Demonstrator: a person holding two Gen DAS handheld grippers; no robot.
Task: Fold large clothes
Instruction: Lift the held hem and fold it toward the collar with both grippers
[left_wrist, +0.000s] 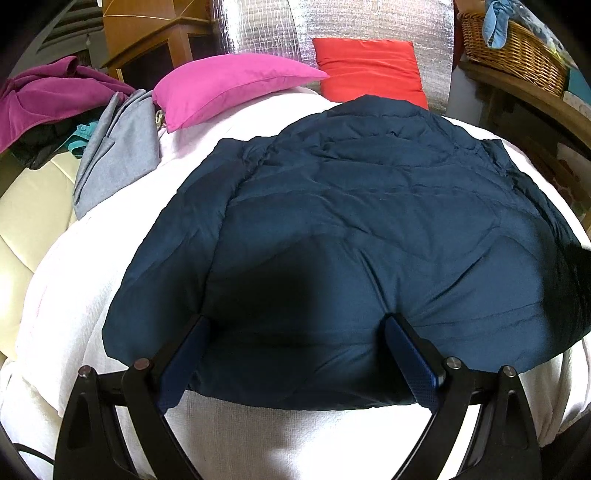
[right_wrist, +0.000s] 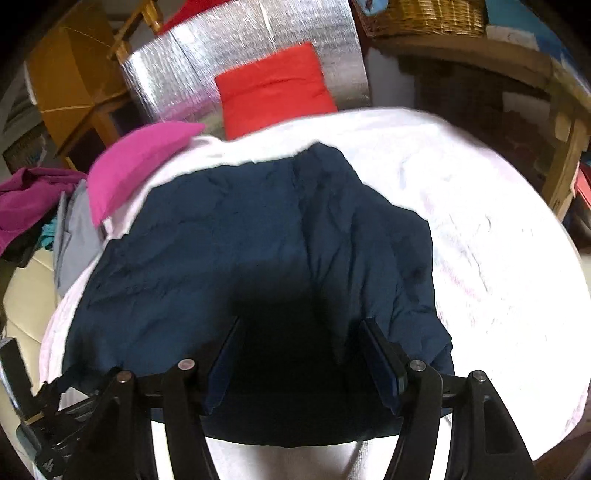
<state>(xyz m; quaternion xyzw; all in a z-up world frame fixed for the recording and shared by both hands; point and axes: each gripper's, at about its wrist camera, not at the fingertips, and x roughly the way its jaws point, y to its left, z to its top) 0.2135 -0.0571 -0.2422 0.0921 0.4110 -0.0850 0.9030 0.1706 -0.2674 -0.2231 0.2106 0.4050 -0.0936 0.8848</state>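
White towelling bedding (left_wrist: 92, 295) is spread across the whole work surface, and on it the navy padded jacket (left_wrist: 369, 229) is laid out flat, back panel up, collar end away from the cameras and hem nearest to them. Its long axis is seen running from the hem at the near edge up toward the cushions; the sleeves appear tucked in along both sides, though that cannot be confirmed under the quilting.

At the hem, the left claw (left_wrist: 295, 350) is held wide, both blue pads set down against the near edge of the jacket with a broad stretch of fabric between them, not pinched. The right claw (right_wrist: 301, 354) is likewise held apart, at a middling spread, its pads straddling the hem further toward the jacket's right side; nothing is gripped there either. That view is slightly smeared.

Both claws are thus placed at the same end, with the jacket lying straight ahead of them. A hem-to-collar fold looks to be the likely next step, and for that each claw would need to close on the hem edge first.

Further out, a pink cushion (left_wrist: 236, 85) and a red cushion (left_wrist: 369, 70) are seen at the far side, grey folded garments (left_wrist: 118, 158) to the left, a wicker basket (left_wrist: 513, 55) upper right.
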